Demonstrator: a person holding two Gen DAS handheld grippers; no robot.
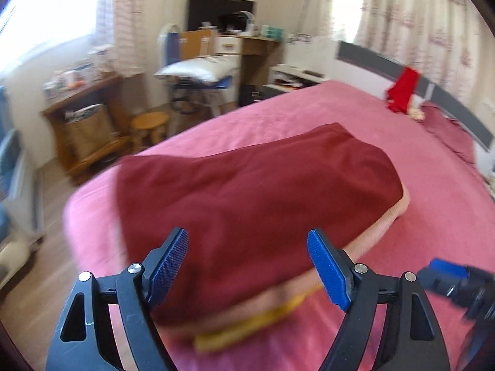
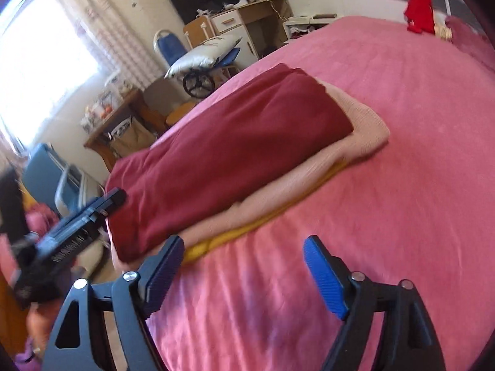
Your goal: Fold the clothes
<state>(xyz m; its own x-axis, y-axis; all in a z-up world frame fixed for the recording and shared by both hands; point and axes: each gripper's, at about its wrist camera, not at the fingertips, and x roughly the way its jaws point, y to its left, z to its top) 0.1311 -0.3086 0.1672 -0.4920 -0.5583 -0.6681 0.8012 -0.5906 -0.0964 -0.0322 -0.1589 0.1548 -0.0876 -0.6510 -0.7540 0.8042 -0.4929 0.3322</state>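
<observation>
Folded maroon garment stacked on pink bed, cluttered bedroom beyond.
Left gripper and right gripper hovering near, jaws spread, empty.

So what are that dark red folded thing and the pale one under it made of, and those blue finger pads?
The dark red garment looks like soft matte fleece or brushed cotton, with no sheen. The pale pink piece beneath seems knitted, showing faint ribbing. The blue pads look like textured rubber or plastic, with a fine grid pattern.
</observation>
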